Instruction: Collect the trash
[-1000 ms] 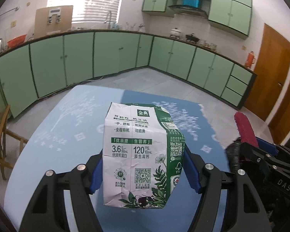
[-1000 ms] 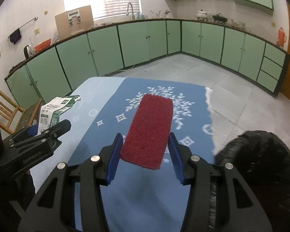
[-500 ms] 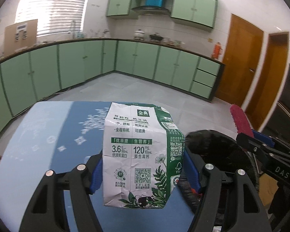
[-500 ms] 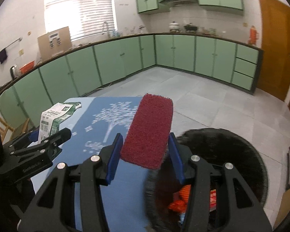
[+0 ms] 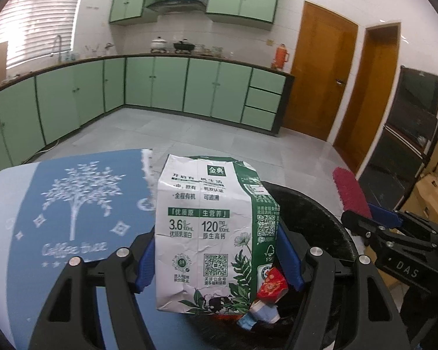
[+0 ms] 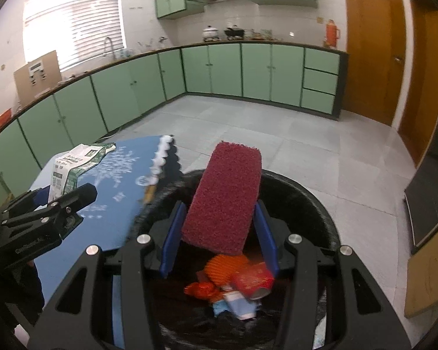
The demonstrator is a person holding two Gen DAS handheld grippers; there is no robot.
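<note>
In the left wrist view, the left gripper (image 5: 216, 258) was clamped on a crumpled milk carton (image 5: 210, 233), its blue pads pressed against the carton's two sides. The carton hung upright past the right edge of the table (image 5: 73, 204), above the near rim of the black bin (image 5: 315, 213). A red wrapper (image 5: 273, 285) and a small blue-and-white box (image 5: 262, 312) already lay in the bin, so part of the collecting seemed done. At the right edge of this view the right gripper (image 5: 362, 213) showed side-on, carrying the red scouring pad (image 5: 350, 192).

In the right wrist view, the right gripper (image 6: 220, 230) was closed on that scouring pad (image 6: 224, 195), gripping its lower part while the rest stuck out forward over the open bin (image 6: 306, 198). Below it lay an orange ridged piece (image 6: 224, 264), the red wrapper (image 6: 252, 281) and the blue-and-white box (image 6: 236, 306). The left gripper (image 6: 52, 201) appeared at the left with the milk carton (image 6: 73, 166), over the table's right edge (image 6: 122, 218) beside the bin.

By my reading, both pieces had been lifted off the table and brought to the bin (the pad squarely over it, the carton nearer its rim). What remained was to let go of each so it dropped inside. The part of the blue cloth (image 5: 102, 192) in view bore no other rubbish, though much of the table was hidden.
</note>
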